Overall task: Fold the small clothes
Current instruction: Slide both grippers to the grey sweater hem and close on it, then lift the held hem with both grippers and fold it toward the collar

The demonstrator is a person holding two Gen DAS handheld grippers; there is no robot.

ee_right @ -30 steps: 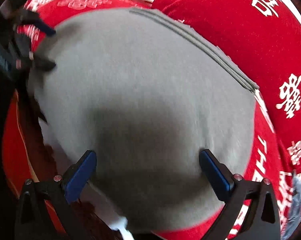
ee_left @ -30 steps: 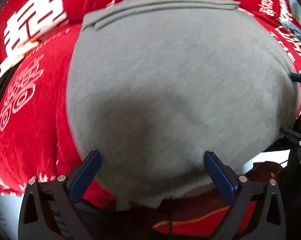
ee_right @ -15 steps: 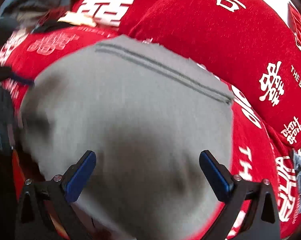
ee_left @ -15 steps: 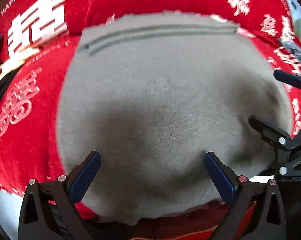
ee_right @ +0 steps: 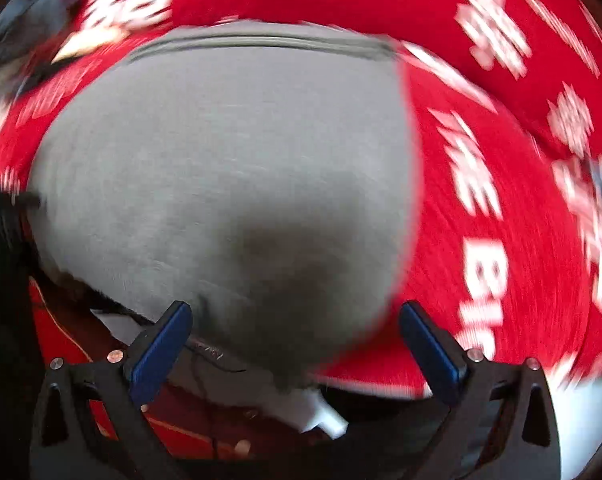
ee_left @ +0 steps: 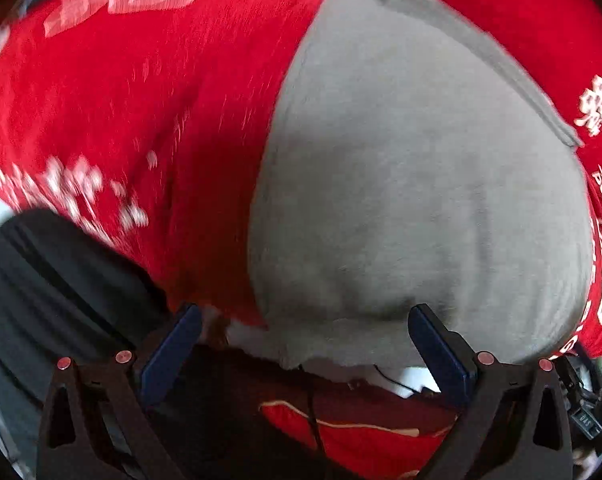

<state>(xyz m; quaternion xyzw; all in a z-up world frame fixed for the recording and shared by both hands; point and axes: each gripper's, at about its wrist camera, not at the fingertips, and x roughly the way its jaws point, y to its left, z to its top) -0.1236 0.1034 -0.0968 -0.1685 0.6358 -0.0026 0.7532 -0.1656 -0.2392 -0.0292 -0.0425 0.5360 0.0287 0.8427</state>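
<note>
A folded grey garment [ee_left: 421, 200] lies flat on a red cloth with white lettering [ee_left: 141, 100]; its hemmed edge is at the far side. It also shows in the right wrist view [ee_right: 229, 168]. My left gripper [ee_left: 305, 344] is open and empty, over the garment's near left corner. My right gripper [ee_right: 295, 340] is open and empty, over the garment's near right corner. Part of the left gripper shows at the left edge of the right wrist view [ee_right: 5, 200].
The red cloth [ee_right: 501, 200] covers the whole surface around the garment. Its near edge hangs over a darker red drop [ee_left: 361, 440] with a thin cable. A dark fabric mass [ee_left: 53, 300] lies at the left of the left wrist view.
Both grippers have swung apart: the left one toward the garment's left edge, the right one toward its right edge. The garment stays flat. Both views are motion blurred now.
</note>
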